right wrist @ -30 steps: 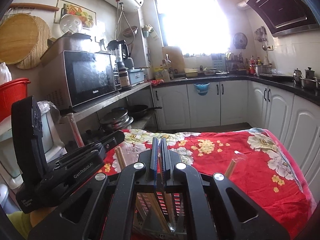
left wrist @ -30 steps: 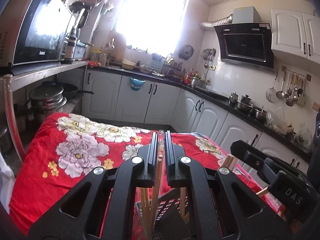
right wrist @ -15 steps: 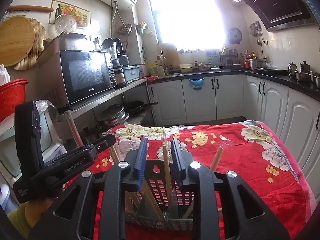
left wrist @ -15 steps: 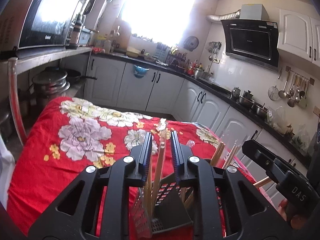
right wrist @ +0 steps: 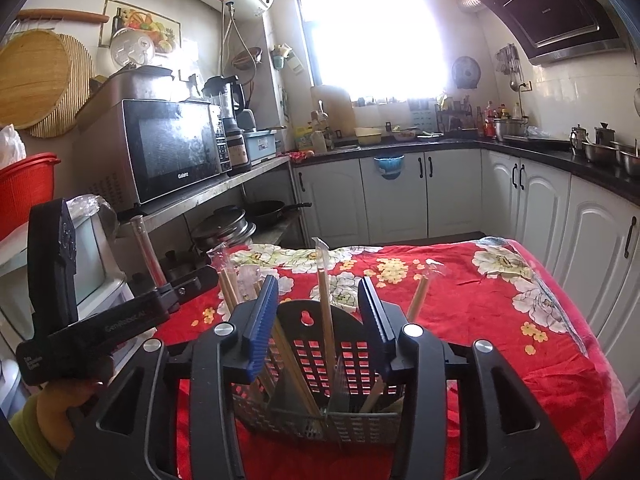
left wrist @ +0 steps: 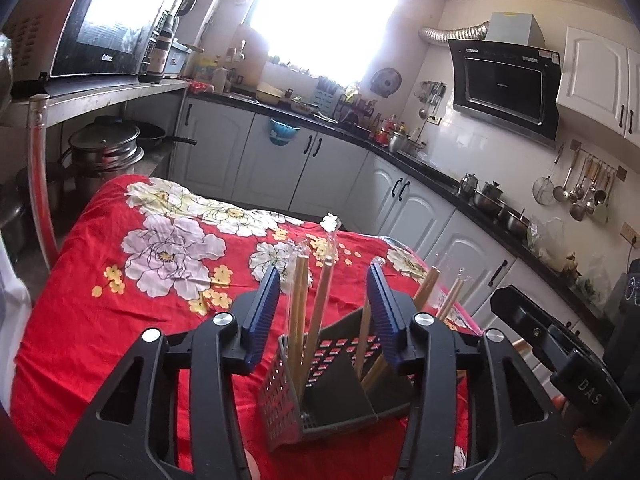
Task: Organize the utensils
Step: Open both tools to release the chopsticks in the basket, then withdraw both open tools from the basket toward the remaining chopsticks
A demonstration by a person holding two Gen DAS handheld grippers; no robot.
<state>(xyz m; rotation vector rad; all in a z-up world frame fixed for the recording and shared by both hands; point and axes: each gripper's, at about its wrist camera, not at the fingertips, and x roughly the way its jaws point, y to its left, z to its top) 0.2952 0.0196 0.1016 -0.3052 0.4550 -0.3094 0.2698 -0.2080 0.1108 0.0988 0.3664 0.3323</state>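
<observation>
A dark grey perforated utensil holder (left wrist: 280,392) (right wrist: 304,364) stands on the table with the red flowered cloth (left wrist: 100,288) (right wrist: 500,320). Several pairs of wooden chopsticks in clear plastic sleeves (left wrist: 320,292) (right wrist: 325,312) stand upright in its compartments. My left gripper (left wrist: 324,312) is open and empty, its blue pads either side of the holder's top. My right gripper (right wrist: 318,316) is open and empty too, just above the holder. Each gripper shows at the edge of the other's view: the right one (left wrist: 560,344), the left one (right wrist: 120,312).
A steel shelf with a microwave (right wrist: 172,148) and pots (left wrist: 104,148) stands left of the table. White cabinets under a black counter (right wrist: 532,152) run along the back and right walls. A range hood (left wrist: 504,80) hangs at the right.
Both grippers have opened and let go of the chopsticks they held, which now stand in the holder. Both grippers have drawn back and up a little.
</observation>
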